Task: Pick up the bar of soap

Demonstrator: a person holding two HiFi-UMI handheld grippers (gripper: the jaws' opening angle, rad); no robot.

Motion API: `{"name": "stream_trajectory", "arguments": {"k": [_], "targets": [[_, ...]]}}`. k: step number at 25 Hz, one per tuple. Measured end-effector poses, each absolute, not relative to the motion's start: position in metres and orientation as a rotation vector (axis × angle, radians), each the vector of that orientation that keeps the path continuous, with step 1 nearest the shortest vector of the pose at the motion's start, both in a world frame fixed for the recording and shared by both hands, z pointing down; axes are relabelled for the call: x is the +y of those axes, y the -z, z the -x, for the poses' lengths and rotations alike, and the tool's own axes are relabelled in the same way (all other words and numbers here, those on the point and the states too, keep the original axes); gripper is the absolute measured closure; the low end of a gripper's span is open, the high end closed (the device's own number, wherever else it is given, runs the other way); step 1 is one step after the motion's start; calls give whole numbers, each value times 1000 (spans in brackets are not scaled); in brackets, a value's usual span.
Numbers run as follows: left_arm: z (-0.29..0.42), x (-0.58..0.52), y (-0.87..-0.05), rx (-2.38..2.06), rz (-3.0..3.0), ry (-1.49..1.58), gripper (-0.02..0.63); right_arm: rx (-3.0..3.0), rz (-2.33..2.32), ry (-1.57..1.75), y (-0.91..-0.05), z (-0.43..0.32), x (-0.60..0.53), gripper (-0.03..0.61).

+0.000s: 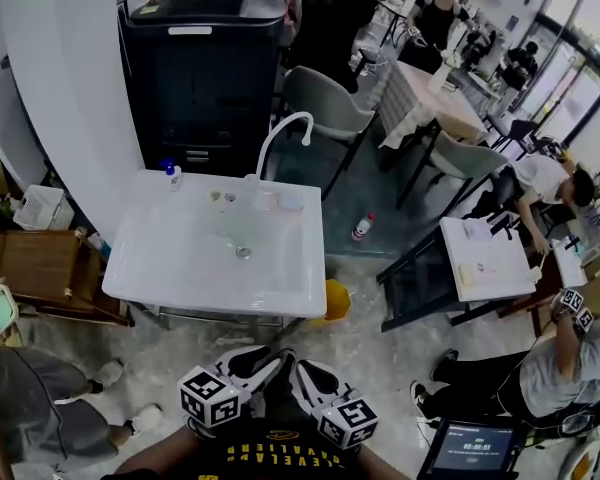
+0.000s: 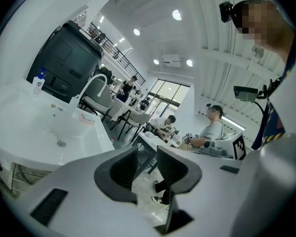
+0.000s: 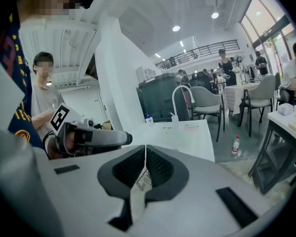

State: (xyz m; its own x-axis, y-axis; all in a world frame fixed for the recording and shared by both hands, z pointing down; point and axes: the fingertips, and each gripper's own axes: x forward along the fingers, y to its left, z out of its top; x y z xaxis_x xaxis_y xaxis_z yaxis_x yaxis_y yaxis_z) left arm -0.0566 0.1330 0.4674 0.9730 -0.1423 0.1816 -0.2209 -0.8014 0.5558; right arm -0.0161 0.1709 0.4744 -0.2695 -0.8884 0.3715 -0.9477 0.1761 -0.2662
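Observation:
The bar of soap (image 1: pixel 271 200) is a pale pink block on the back ledge of the white sink (image 1: pixel 180 278), just right of the curved faucet (image 1: pixel 283 128). It also shows small in the left gripper view as the soap (image 2: pixel 84 116) and in the right gripper view as the soap (image 3: pixel 191 126). Both grippers hang low against my body, well short of the sink's front edge. My left gripper (image 1: pixel 260 361) (image 2: pixel 147 152) is open with a narrow gap and nothing in it. My right gripper (image 1: pixel 300 366) (image 3: pixel 145 148) is shut, pads touching, empty.
A tall black machine (image 1: pixel 202 68) stands behind the sink. A small blue-capped bottle (image 1: pixel 172 175) sits on the sink's back left corner. A yellow bin (image 1: pixel 335 300) and a floor bottle (image 1: pixel 363 226) lie to the right, beside tables, chairs and seated people. Wooden furniture (image 1: pixel 40 268) stands left.

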Motion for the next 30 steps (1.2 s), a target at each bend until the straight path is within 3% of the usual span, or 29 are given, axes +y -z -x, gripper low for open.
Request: {"name": "stream_trajectory", "arguments": {"k": [30], "targets": [[-112, -55, -470, -470, -2499, -201, 483, -2429, -1636, -800, -490, -158, -29, 558]]}}
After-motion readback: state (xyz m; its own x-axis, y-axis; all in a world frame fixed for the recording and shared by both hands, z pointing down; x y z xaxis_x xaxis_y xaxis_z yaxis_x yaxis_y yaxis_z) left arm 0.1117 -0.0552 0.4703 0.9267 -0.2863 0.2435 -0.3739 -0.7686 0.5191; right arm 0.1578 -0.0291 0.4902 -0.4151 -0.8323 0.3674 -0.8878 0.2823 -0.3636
